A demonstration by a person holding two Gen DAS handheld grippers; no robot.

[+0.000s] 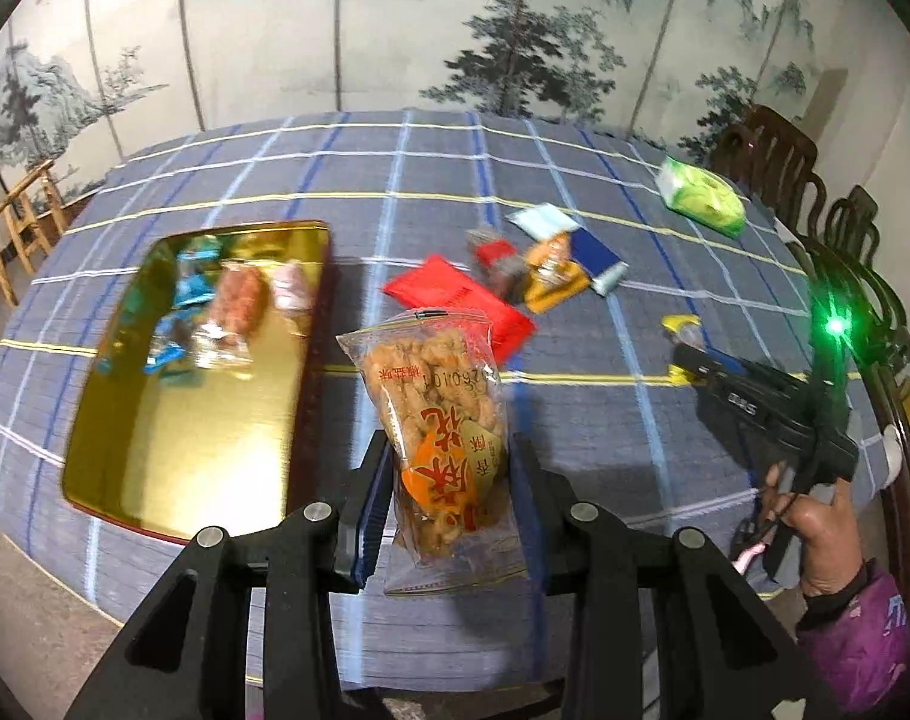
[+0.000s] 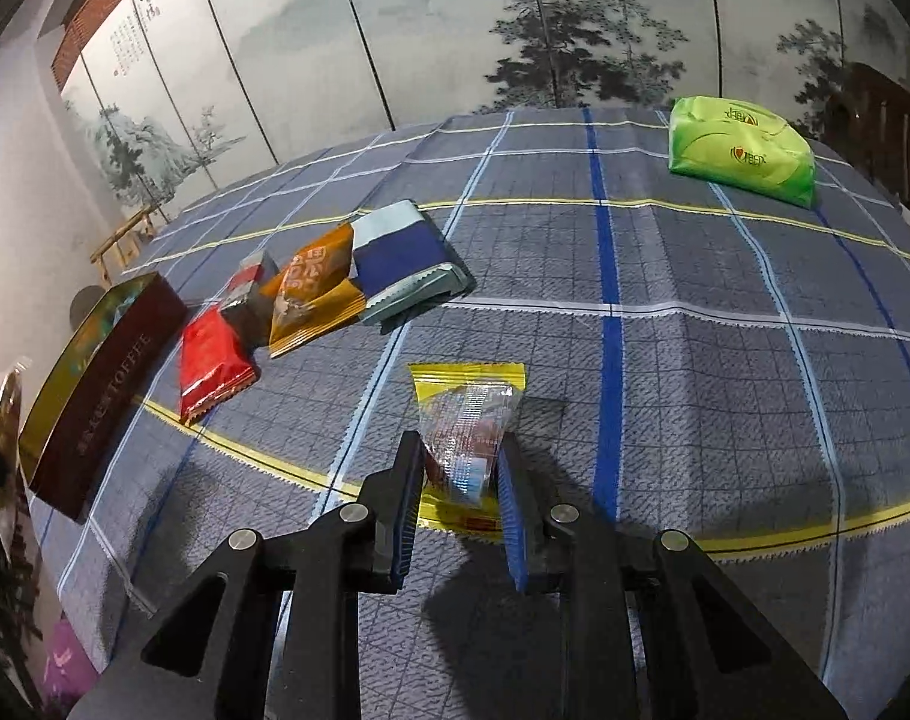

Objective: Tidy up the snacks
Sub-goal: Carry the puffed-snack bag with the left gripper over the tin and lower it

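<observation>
Left gripper [image 1: 449, 468] — fingers clamped on the clear bag of fried twists [image 1: 440, 414], gripped at the lower half so the top stands free. The bag is held in the air above the table's near edge, just right of the gold tin [image 1: 173, 420]; my reading is that it hangs there ready to swing left and drop into the tin. The tin sits toward the table's left edge and already holds a blue-wrapped sweet [image 1: 182, 306], a pinkish clear packet [image 1: 233, 312] and a small pale one [image 1: 290, 288], bunched at its far end, with the near end bare, so there is room for the bag.

Right gripper [image 2: 460, 462] — fingers closed around the yellow-edged clear packet [image 2: 466, 420], pinching its narrow middle where the wrapper folds easily. The packet lies toward the table's right edge; whether it is lifted off the checked cloth [image 2: 694, 360] I cannot tell.

Unsorted pile near the table's middle: red packet [image 2: 212, 366], orange packet [image 2: 314, 294], blue-and-white packet [image 2: 404, 258], and a small red-and-grey one [image 2: 251, 282] among them — overlapping, not yet gathered. A green tissue pack [image 2: 739, 150] lies at the far right corner, well apart; probably not a snack.

Judgement: task under way, several packets left outside.
</observation>
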